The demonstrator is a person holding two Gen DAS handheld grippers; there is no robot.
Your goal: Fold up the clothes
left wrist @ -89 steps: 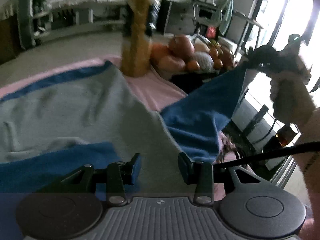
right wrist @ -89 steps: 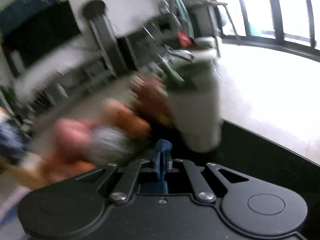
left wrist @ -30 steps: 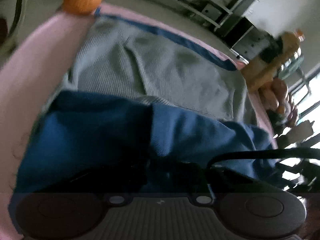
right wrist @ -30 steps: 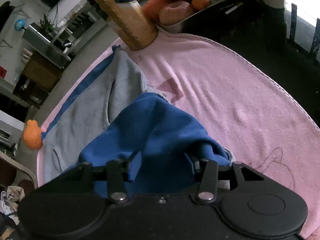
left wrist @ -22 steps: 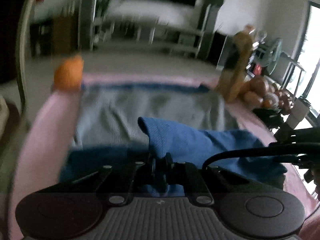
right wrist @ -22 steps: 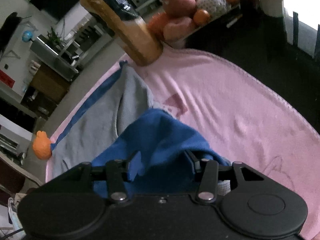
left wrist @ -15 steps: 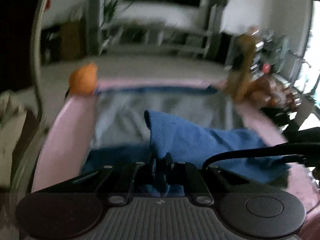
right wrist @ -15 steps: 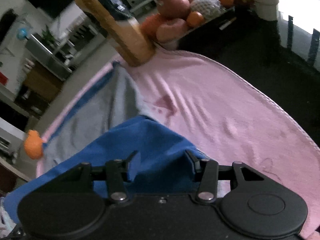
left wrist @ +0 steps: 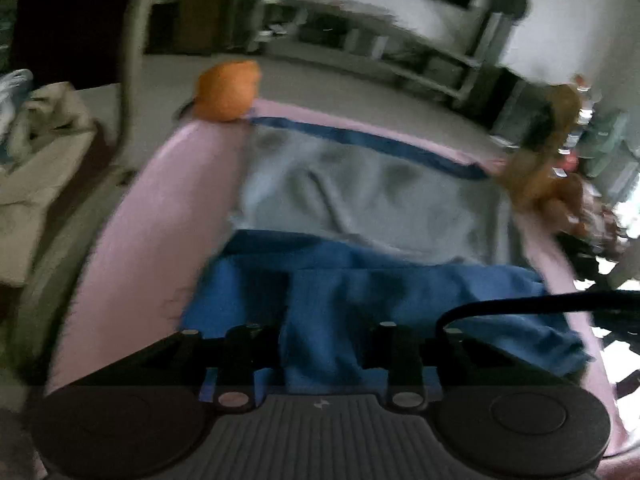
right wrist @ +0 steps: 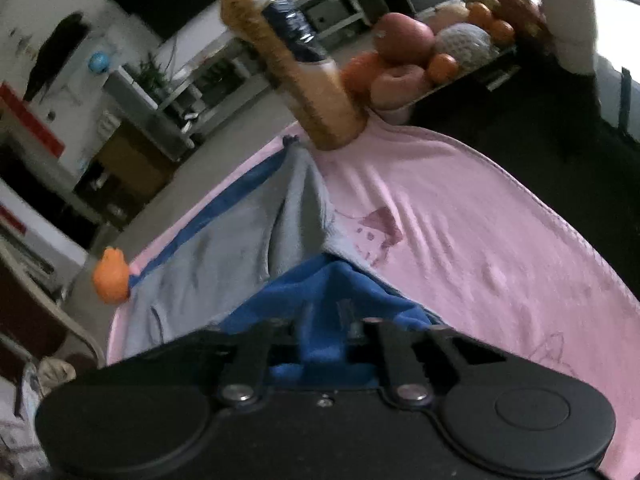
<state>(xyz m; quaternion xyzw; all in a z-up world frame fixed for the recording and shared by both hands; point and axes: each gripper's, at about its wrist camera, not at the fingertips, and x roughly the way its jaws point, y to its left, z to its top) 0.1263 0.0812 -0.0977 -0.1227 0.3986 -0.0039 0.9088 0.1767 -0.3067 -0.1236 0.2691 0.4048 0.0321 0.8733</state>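
A grey sweatshirt (left wrist: pixel 360 192) with blue sleeves and hem lies on a pink cloth (left wrist: pixel 160 220). A blue part (left wrist: pixel 400 292) is folded across its near edge. My left gripper (left wrist: pixel 324 336) hovers just over that fold; its jaws are opening, and the blue fabric lies loose between the spread fingers. In the right wrist view the grey body (right wrist: pixel 224 256) runs away to the upper left. My right gripper (right wrist: pixel 324 328) is closing, its fingers pinching a ridge of the blue cloth (right wrist: pixel 320 292).
An orange toy (left wrist: pixel 226 90) sits at the far left corner of the pink cloth (right wrist: pixel 480 240). A juice bottle (right wrist: pixel 296 60) stands at the far right corner, with a tray of fruit (right wrist: pixel 420 52) and a white cup (right wrist: pixel 572 20) on the dark tabletop (right wrist: pixel 540 120). A black cable (left wrist: pixel 520 308) crosses low on the right.
My left gripper has let go of the raised blue fold, which now lies flat, and has pulled back. My right gripper's jaws have come together on the blue cloth.
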